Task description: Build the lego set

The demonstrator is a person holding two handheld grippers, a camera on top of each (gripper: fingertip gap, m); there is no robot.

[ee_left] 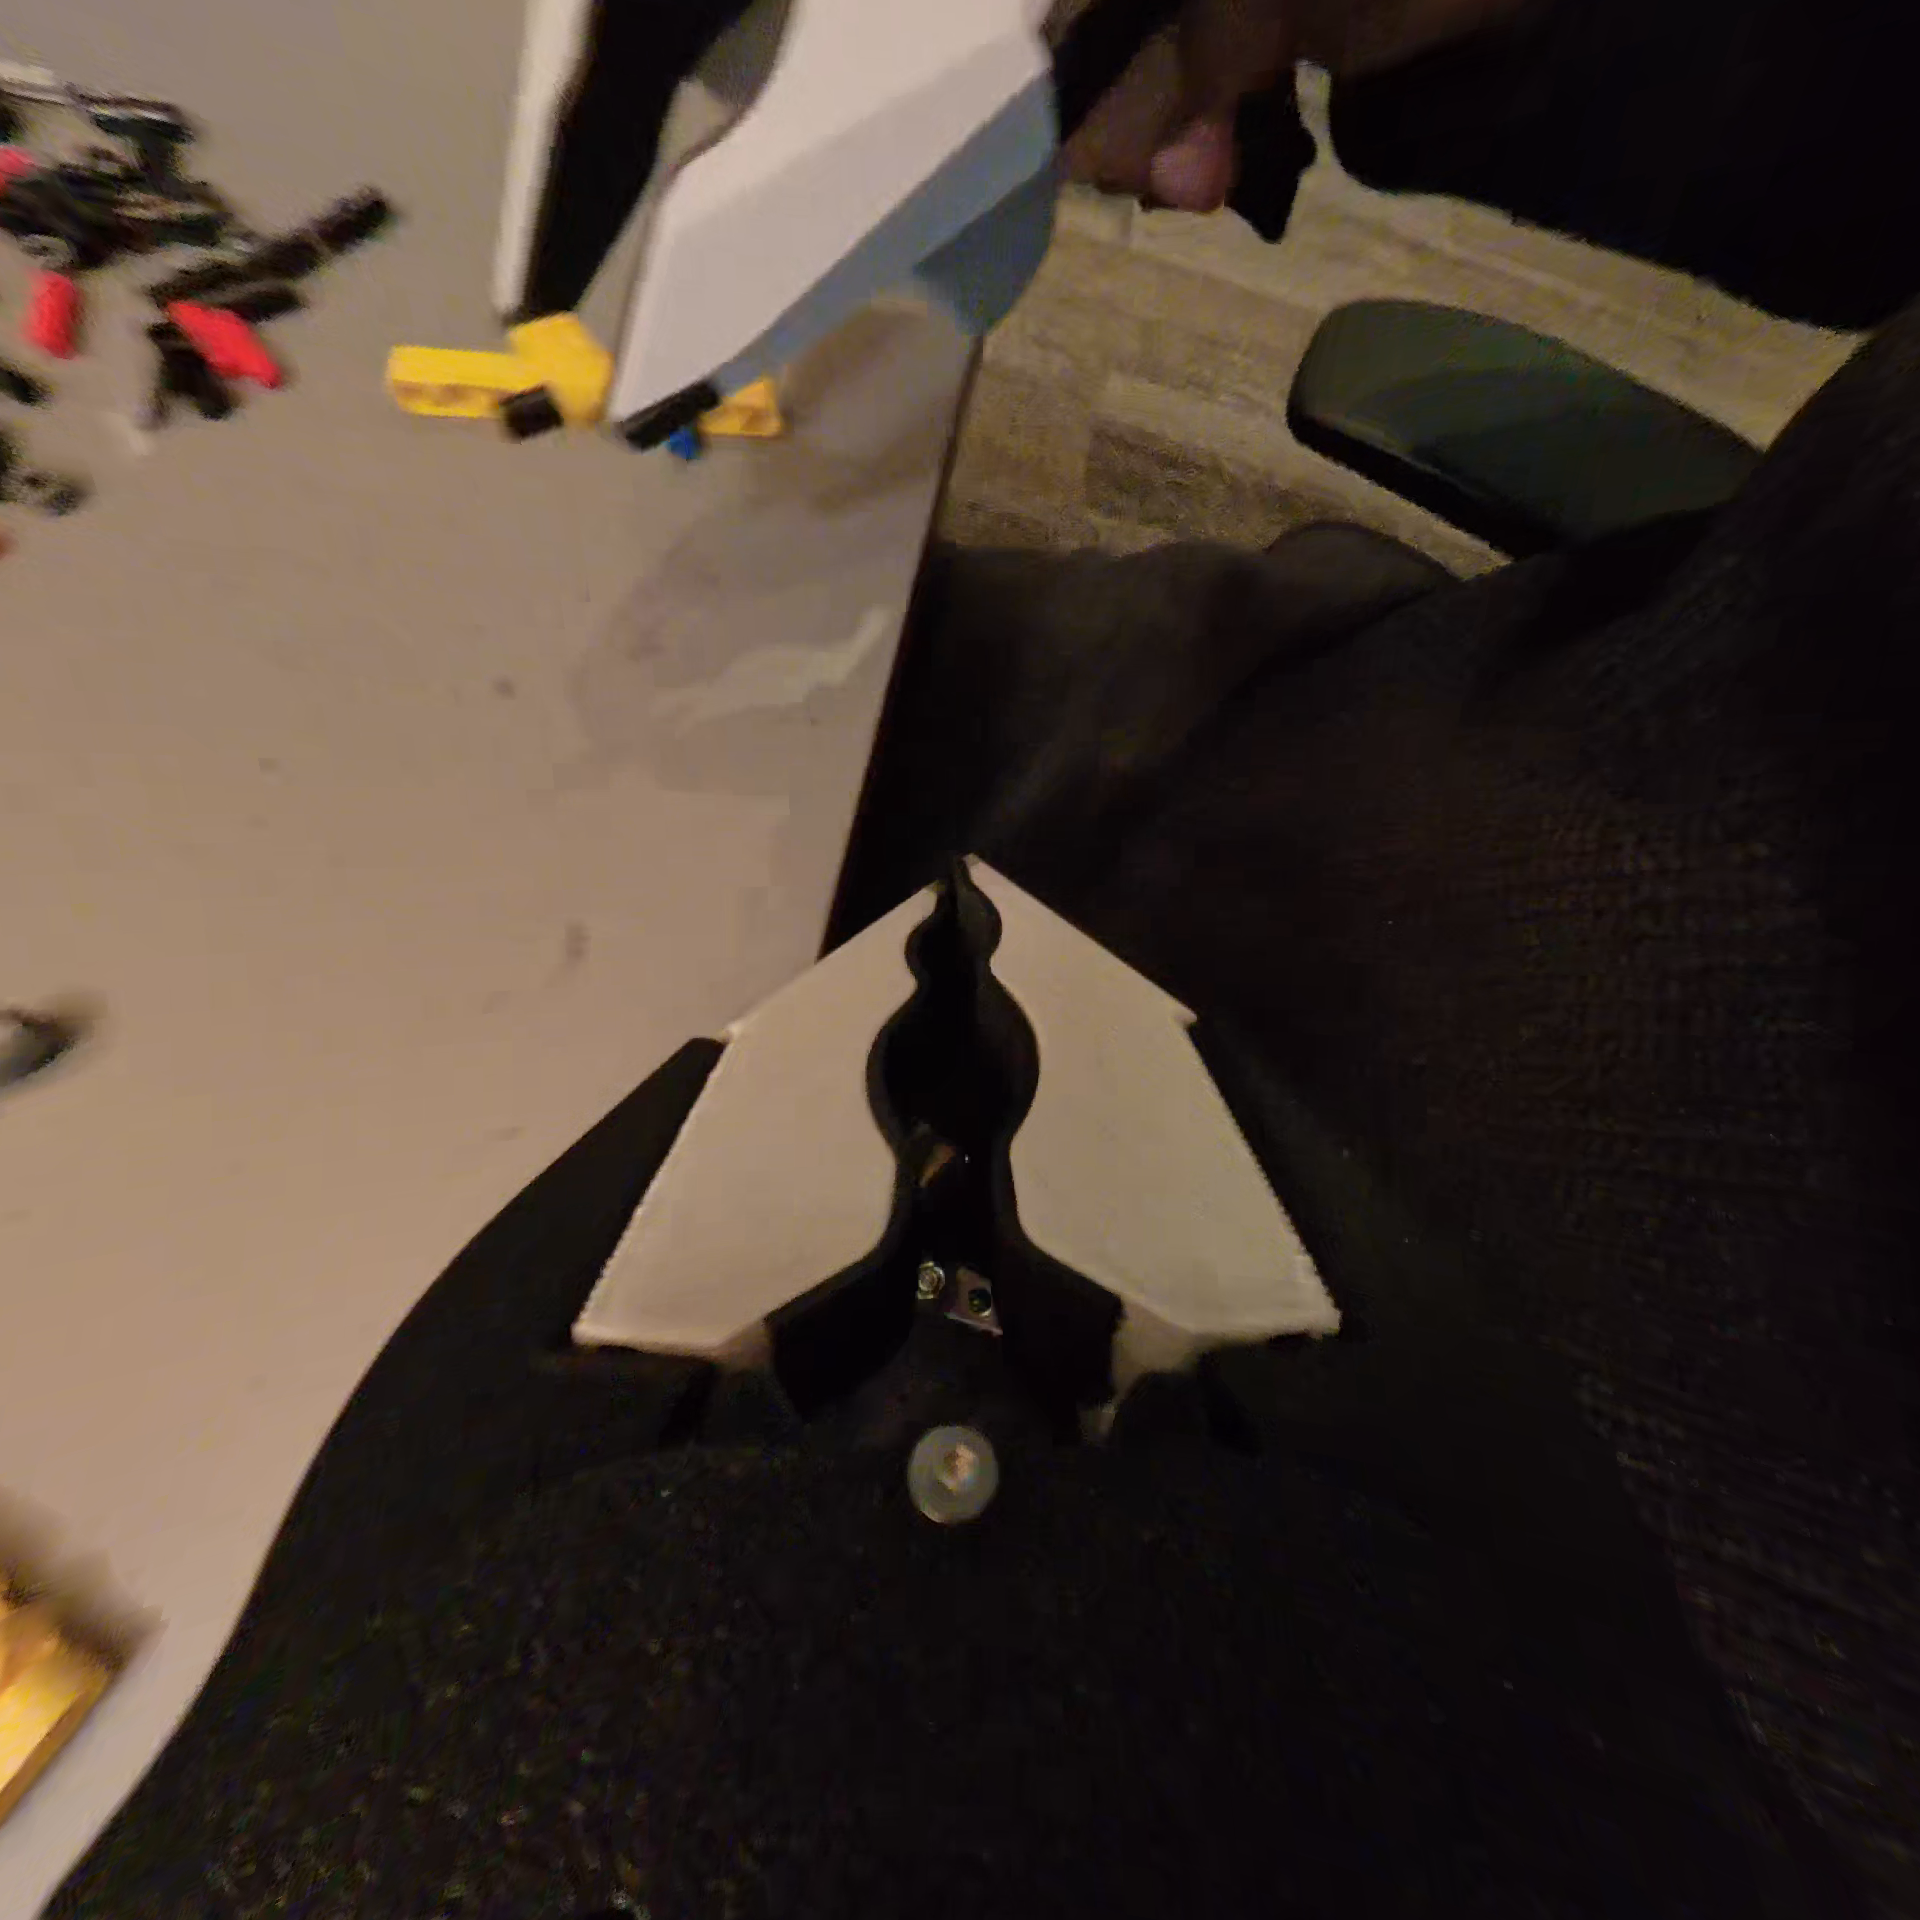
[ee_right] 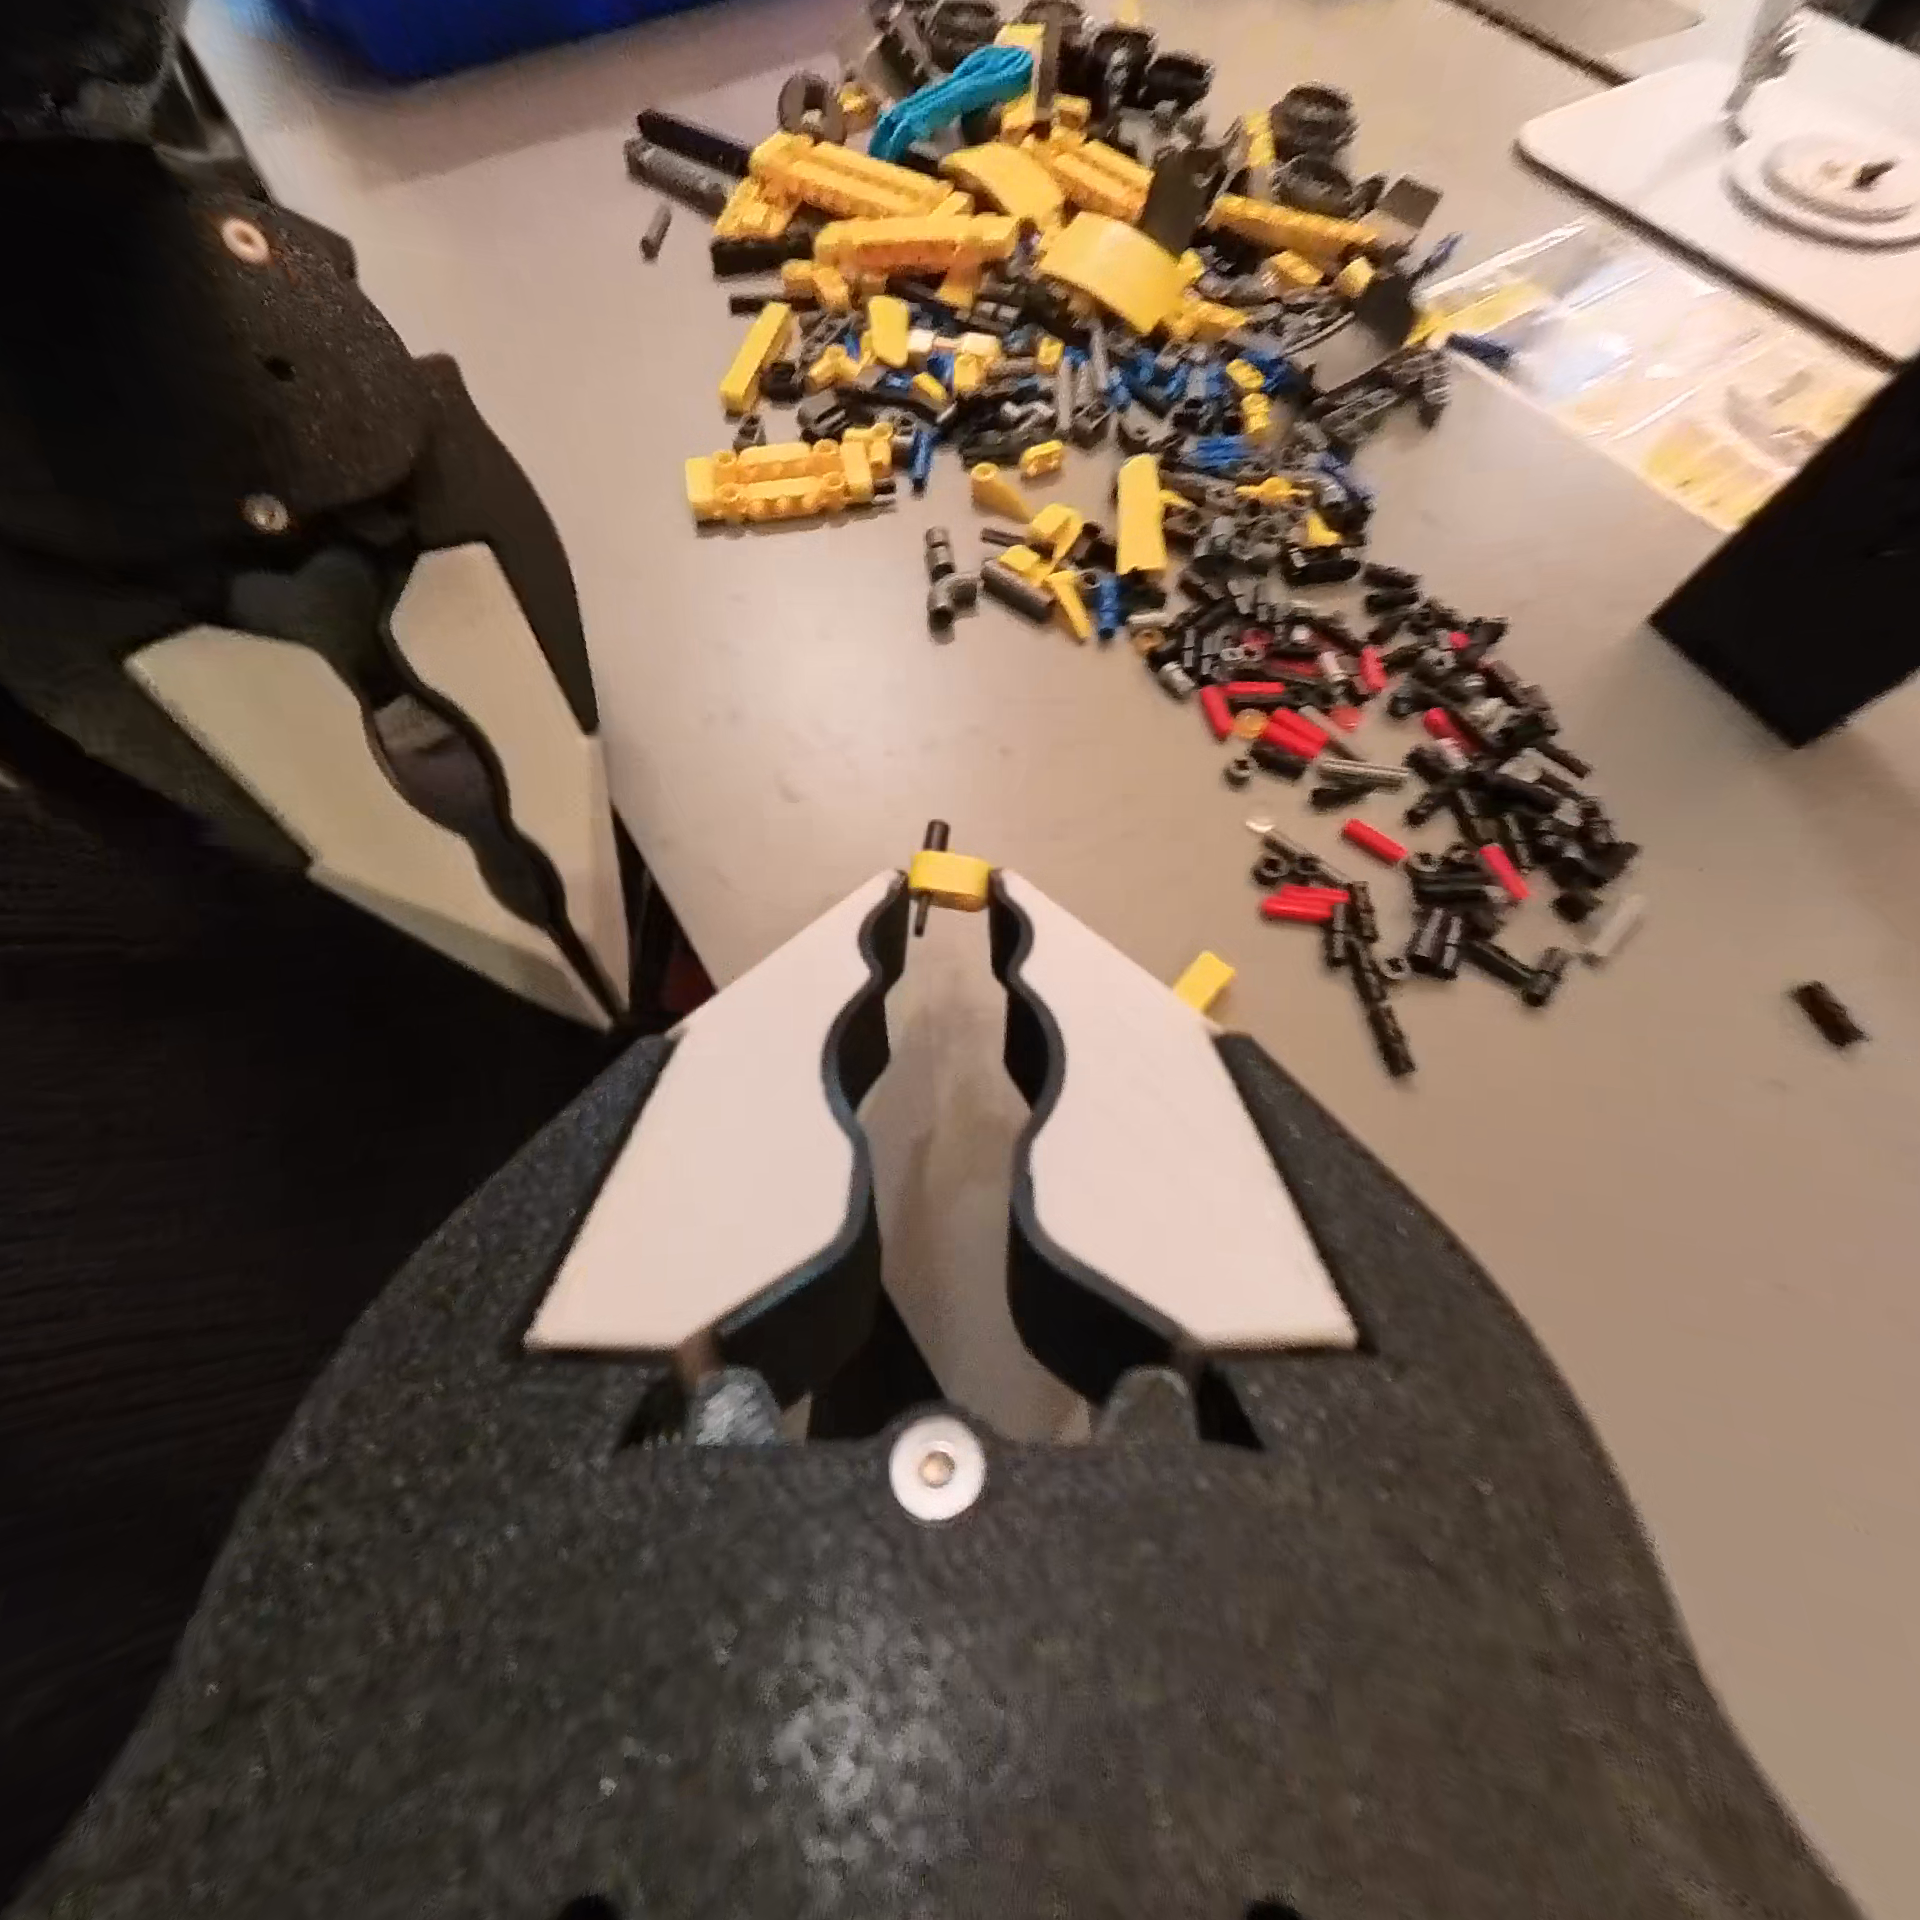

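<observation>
My right gripper [ee_right: 948, 885] is shut on a small yellow brick piece [ee_right: 948, 883] with a black pin through it, held just above the grey table [ee_right: 790, 748]. It also shows in the left wrist view [ee_left: 577, 364], where the yellow piece [ee_left: 457, 384] sits at its white fingertips and a hand [ee_left: 1164, 135] holds it. My left gripper [ee_left: 961, 883] is shut and empty, over the table's near edge [ee_left: 904, 675] and above dark clothing. In the right wrist view it [ee_right: 582, 977] hangs to the left, pointing down.
A big pile of yellow, black and blue pieces [ee_right: 1039, 260] lies ahead, with red and black pins [ee_right: 1434, 790] to the right. A loose yellow piece [ee_right: 1205, 977] lies nearby. A black box [ee_right: 1797, 582], a white tray [ee_right: 1714, 156] and a chair armrest [ee_left: 1496, 416] are around.
</observation>
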